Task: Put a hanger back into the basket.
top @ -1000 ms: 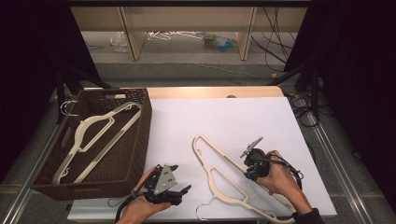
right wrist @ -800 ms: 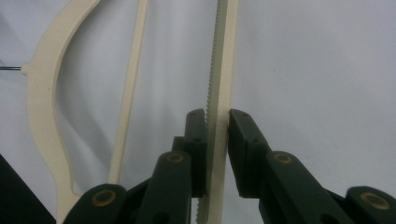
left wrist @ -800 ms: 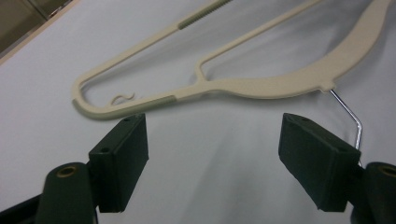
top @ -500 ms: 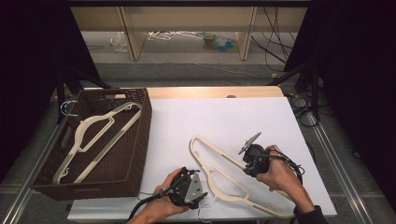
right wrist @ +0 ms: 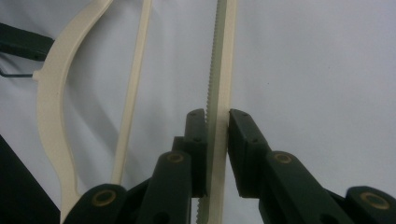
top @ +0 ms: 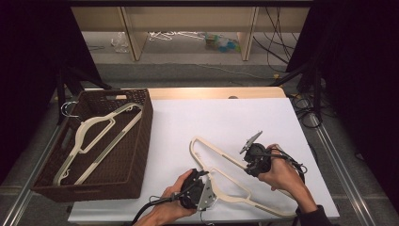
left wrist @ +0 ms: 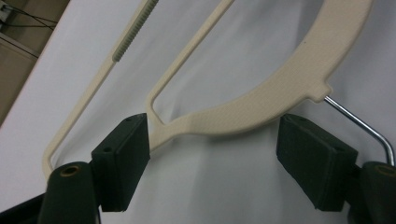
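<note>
I am holding the cream hanger (top: pixel 235 181) flat on the white counter (top: pixel 226 122), its long axis running from the far left down toward my near right. My right gripper (right wrist: pixel 217 116) is pinching the ridged bar (right wrist: pixel 219 56), its fingers (right wrist: pixel 245 140) pressing on both sides of it. My left gripper (left wrist: pixel 212 140) is sitting at the hanger's neck with its fingers (left wrist: pixel 123 158) spread wide; the thick shoulder (left wrist: pixel 261 107) is lying across the gap between them, just beyond the tips, and the metal hook (left wrist: pixel 362 126) is emerging by the right finger. I judge the left gripper needs to push forward before closing. The wicker basket (top: pixel 136 155), with another hanger (top: pixel 94 136) in it, is lying to the left.
</note>
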Motion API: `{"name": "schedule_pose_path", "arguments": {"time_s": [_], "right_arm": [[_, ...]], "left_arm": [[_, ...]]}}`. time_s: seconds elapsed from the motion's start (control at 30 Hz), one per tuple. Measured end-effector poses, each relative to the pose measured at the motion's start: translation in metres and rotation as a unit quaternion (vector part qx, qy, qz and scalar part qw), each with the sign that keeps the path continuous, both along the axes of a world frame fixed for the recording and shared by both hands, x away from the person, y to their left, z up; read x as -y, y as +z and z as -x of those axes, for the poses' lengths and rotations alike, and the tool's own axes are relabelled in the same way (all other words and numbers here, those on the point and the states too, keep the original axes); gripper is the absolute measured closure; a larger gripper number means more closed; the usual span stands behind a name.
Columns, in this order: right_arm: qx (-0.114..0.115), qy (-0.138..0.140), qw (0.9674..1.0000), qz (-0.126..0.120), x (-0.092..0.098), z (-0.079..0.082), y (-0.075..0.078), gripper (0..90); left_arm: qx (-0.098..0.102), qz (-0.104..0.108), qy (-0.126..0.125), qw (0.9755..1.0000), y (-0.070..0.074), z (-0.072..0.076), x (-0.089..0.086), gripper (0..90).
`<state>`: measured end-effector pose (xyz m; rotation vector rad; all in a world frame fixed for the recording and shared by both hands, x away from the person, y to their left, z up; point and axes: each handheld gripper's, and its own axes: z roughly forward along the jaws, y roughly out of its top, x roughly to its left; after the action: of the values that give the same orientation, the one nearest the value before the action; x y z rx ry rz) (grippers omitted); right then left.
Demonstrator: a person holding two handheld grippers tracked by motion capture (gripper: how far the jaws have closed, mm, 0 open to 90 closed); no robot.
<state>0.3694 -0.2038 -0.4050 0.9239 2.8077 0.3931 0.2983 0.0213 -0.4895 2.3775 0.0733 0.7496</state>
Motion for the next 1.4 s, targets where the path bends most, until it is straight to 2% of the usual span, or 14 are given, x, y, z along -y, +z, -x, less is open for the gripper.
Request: {"name": "schedule_pose_path", "arguments": {"time_s": [0.07,0.3,0.4,0.47,0.57,0.67,0.7,0.73,0.87,0.9,0.93,1.17,1.3,1.4], "right_arm": [[-0.005,0.003,1.0000,-0.003,0.001,-0.001,0.000,78.5],[-0.029,0.014,0.9992,-0.024,0.004,-0.005,-0.011,78.4],[-0.038,0.015,0.9987,-0.030,0.006,-0.007,-0.017,78.3],[-0.039,0.015,0.9986,-0.032,0.007,-0.008,-0.019,78.3],[-0.046,0.024,0.9980,-0.035,0.009,-0.009,-0.022,78.3],[-0.049,0.027,0.9978,-0.036,0.008,-0.008,-0.023,78.4],[-0.051,0.028,0.9976,-0.037,0.008,-0.009,-0.024,78.3],[-0.052,0.030,0.9974,-0.040,0.008,-0.009,-0.024,78.4],[-0.062,0.035,0.9966,-0.042,0.008,-0.008,-0.028,78.4],[-0.064,0.036,0.9964,-0.043,0.009,-0.009,-0.030,78.4],[-0.066,0.037,0.9961,-0.046,0.009,-0.009,-0.031,78.4],[-0.074,0.041,0.9939,-0.071,0.014,-0.008,-0.026,74.8],[-0.060,0.025,0.9948,-0.078,0.018,-0.005,-0.017,66.7],[-0.038,0.013,0.9948,-0.094,0.025,-0.004,-0.006,58.1]], "left_arm": [[0.017,-0.004,0.001,0.9999,0.001,0.000,0.001,22.3],[0.038,-0.007,-0.025,0.9989,0.003,0.002,0.002,23.3],[0.025,-0.001,-0.035,0.9991,0.005,0.001,0.000,27.0],[0.021,0.001,-0.054,0.9983,0.007,0.001,-0.001,37.2],[0.032,-0.006,-0.096,0.9949,0.010,0.004,-0.004,51.5],[0.036,-0.017,-0.132,0.9904,0.013,0.005,-0.004,57.7],[0.040,-0.032,-0.145,0.9882,0.015,0.006,-0.005,60.0],[0.042,-0.020,-0.150,0.9876,0.013,0.007,-0.005,62.4],[0.063,-0.037,-0.181,0.9808,0.017,0.011,-0.004,68.1],[0.068,-0.055,-0.191,0.9777,0.020,0.011,-0.005,69.2],[0.075,-0.045,-0.194,0.9772,0.020,0.012,-0.005,70.3],[0.114,-0.040,-0.220,0.9680,0.039,0.016,-0.007,79.0],[0.132,-0.043,-0.222,0.9650,0.052,0.020,-0.009,82.8],[0.135,-0.043,-0.221,0.9648,0.060,0.023,-0.009,84.2]]}}
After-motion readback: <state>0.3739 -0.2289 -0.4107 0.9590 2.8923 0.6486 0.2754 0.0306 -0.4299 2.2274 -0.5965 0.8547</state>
